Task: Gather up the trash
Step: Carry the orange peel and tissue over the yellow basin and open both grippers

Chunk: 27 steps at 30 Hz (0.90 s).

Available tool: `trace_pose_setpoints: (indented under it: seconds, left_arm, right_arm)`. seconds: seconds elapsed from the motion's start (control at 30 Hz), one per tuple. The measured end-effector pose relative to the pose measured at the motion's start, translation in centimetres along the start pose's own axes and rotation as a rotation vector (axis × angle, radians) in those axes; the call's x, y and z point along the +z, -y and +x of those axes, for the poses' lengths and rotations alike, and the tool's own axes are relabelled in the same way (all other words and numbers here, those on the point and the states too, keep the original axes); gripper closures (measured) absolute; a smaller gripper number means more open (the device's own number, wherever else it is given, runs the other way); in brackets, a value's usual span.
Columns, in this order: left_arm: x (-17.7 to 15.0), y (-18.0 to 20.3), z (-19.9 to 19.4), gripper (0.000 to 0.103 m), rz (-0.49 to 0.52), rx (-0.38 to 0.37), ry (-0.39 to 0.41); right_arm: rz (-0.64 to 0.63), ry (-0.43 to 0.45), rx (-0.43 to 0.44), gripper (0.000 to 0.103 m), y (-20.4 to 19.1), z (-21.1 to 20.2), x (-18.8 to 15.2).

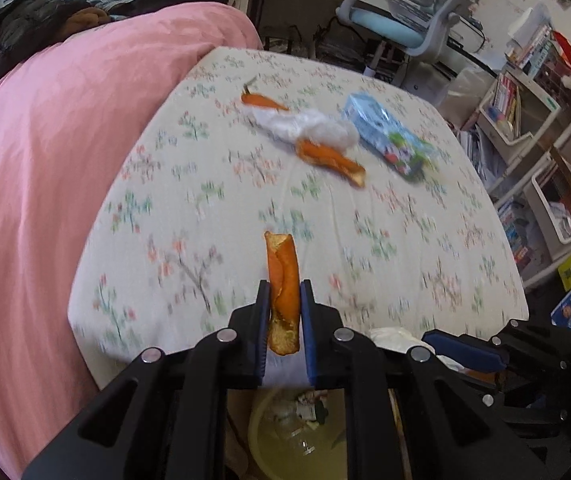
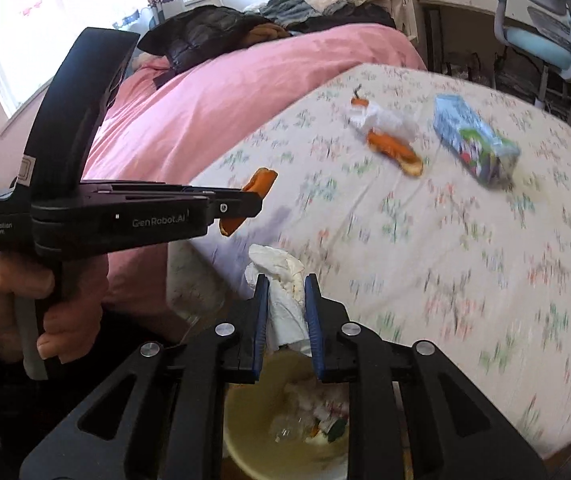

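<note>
My left gripper (image 1: 284,286) is shut on a strip of orange peel (image 1: 283,276), held above the near edge of the bed; from the right wrist the same gripper (image 2: 251,200) shows side-on with the peel (image 2: 260,184) sticking out. My right gripper (image 2: 285,284) is shut on a crumpled white tissue (image 2: 281,280). A yellow bin (image 2: 245,432) with trash inside sits below both grippers. On the flowered sheet (image 1: 205,200) lie another orange peel (image 1: 331,158), a white tissue (image 1: 309,126), a small peel piece (image 1: 261,100) and a blue packet (image 1: 385,136).
A pink quilt (image 1: 65,140) covers the left part of the bed, with dark clothes (image 1: 25,24) piled behind. A blue-grey desk chair (image 1: 417,12) and shelves of books (image 1: 533,92) stand right of the bed. A hand (image 2: 17,300) grips the left tool's handle.
</note>
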<state>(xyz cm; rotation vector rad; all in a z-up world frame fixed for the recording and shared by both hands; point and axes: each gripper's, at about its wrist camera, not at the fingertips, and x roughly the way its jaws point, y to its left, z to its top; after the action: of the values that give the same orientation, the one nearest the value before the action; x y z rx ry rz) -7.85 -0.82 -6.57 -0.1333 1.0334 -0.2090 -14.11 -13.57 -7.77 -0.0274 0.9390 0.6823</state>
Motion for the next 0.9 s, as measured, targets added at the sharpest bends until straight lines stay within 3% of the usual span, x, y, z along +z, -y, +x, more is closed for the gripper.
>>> trace_pose_setpoints:
  seconds: [0.27, 0.4, 0.5, 0.6, 0.67, 0.73, 0.9]
  left_arm:
    - [-5.6, 2.3, -1.1, 0.088, 0.078, 0.048, -0.053]
    - [-7.8, 3.1, -0.7, 0.088, 0.106, 0.058, -0.116]
    - [-9.4, 3.9, 0.0, 0.087, 0.134, 0.056, -0.178]
    - [-9.6, 3.8, 0.0, 0.086, 0.116, 0.075, -0.176]
    - [-9.2, 3.0, -0.4, 0.079, 0.075, 0.077, -0.149]
    - [-8.7, 2.3, -1.1, 0.047, 0.024, 0.089, -0.098]
    - [-8.0, 0.9, -2.8, 0.026, -0.06, 0.144, 0.029]
  right_arm:
    - [0.089, -0.183, 0.013, 0.085, -1.9, 0.3, -7.0]
    - [0.21, -0.22, -0.009, 0.068, -1.3, 0.0, -9.8]
    - [0.303, -0.184, -0.045, 0.056, 0.1, -1.0, -10.4]
    - [0.378, -0.14, -0.094, 0.039, 1.4, -2.0, -10.5]
    - [0.422, -0.136, -0.119, 0.037, 2.4, -1.9, -10.6]
    - [0.453, -0.146, -0.116, 0.036, 3.0, -1.2, -10.6]
    - [0.46, -0.181, -0.115, 0.034, 2.8, 0.8, -10.9]
